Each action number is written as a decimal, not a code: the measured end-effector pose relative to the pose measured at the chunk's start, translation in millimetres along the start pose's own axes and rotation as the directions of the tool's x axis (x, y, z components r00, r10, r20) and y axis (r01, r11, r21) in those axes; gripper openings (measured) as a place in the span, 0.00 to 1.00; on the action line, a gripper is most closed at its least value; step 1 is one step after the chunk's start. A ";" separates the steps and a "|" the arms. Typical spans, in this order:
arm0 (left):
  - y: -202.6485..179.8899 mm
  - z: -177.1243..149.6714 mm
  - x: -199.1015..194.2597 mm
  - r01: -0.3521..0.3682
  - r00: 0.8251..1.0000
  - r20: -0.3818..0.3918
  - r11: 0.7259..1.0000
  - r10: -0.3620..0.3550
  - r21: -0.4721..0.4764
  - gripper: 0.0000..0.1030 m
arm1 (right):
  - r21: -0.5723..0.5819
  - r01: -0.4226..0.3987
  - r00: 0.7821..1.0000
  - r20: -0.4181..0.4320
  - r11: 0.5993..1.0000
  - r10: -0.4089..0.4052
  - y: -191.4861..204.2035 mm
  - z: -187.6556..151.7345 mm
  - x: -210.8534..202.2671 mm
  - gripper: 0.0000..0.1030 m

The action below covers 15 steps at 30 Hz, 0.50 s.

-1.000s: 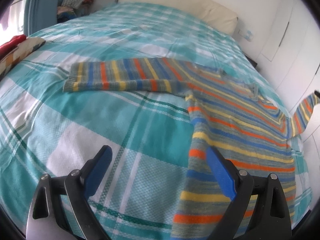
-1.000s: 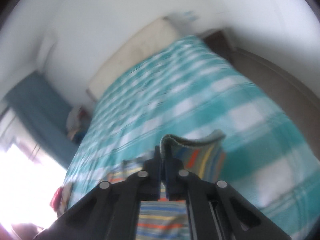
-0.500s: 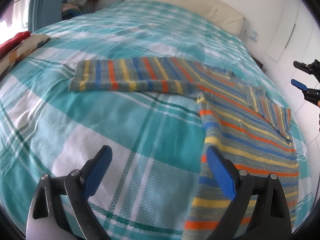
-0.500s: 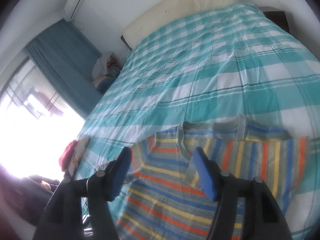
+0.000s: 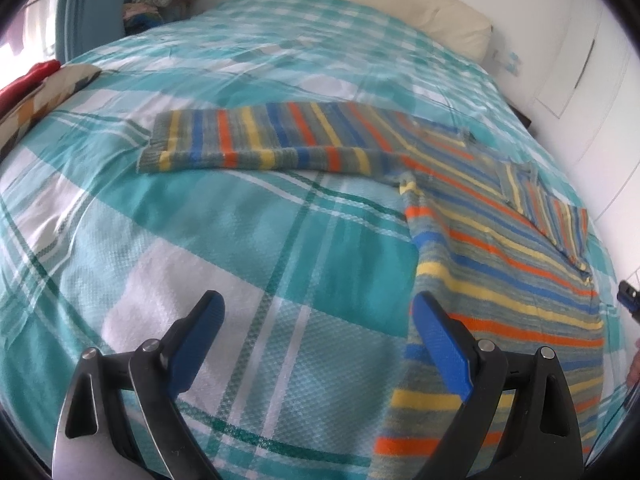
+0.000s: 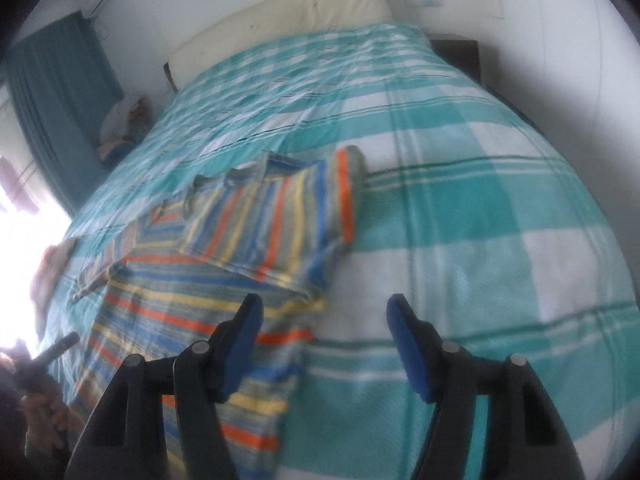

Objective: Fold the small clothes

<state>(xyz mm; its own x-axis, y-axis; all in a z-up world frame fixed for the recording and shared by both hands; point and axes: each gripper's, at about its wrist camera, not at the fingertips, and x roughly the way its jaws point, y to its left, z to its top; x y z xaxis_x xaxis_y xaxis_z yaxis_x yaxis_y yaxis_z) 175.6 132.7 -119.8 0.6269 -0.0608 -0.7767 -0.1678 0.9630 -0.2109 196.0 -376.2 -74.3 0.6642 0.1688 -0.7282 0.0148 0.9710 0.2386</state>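
While a striped sweater [image 5: 500, 240] lay flat on a bed [image 5: 248, 256] covered in a teal and white checked spread, two hand-held grippers hovered over it, both empty. The left gripper [image 5: 316, 332] had its blue pads standing wide apart, with nothing between them, above bare bedspread just beside the sweater's near edge. The right gripper [image 6: 322, 344] was likewise open and holding nothing; its jaws had just been opening, and only sweater hem and bedspread showed below the gap. One sleeve [image 6: 272, 224] lay folded across the sweater's body, its cuff end at the garment's edge. The other sleeve [image 5: 256, 140] was stretched straight out to the side, flat on the bed. The step in hand appeared to be folding the sleeves inward, with one done and one left. The next move would probably call for the left gripper to reach the outstretched sleeve near its cuff, close on it, and carry it over the body without dragging the rest askew. No brand, label or readable writing could be seen anywhere.
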 end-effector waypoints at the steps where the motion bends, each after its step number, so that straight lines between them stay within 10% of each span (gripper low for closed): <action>1: 0.8 0.0 0.8 0.002 1.000 -0.003 1.000 -0.002 -0.007 0.93 | 0.011 0.021 1.000 0.015 1.000 -0.021 -10.1 -8.5 -6.3 0.62; 15: 8.9 -5.5 -1.0 -0.014 1.000 -0.006 0.999 0.014 -0.029 0.93 | 0.077 0.067 0.995 0.063 0.995 -0.072 -39.3 -57.4 0.5 0.70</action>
<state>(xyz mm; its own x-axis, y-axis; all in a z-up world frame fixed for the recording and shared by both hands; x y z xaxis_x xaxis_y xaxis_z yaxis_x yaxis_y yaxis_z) 169.3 140.0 -124.1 0.6196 -0.0490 -0.7834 -0.1985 0.9558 -0.2168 152.9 -404.6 -121.0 0.7070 0.0876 -0.7018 0.1167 0.9642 0.2380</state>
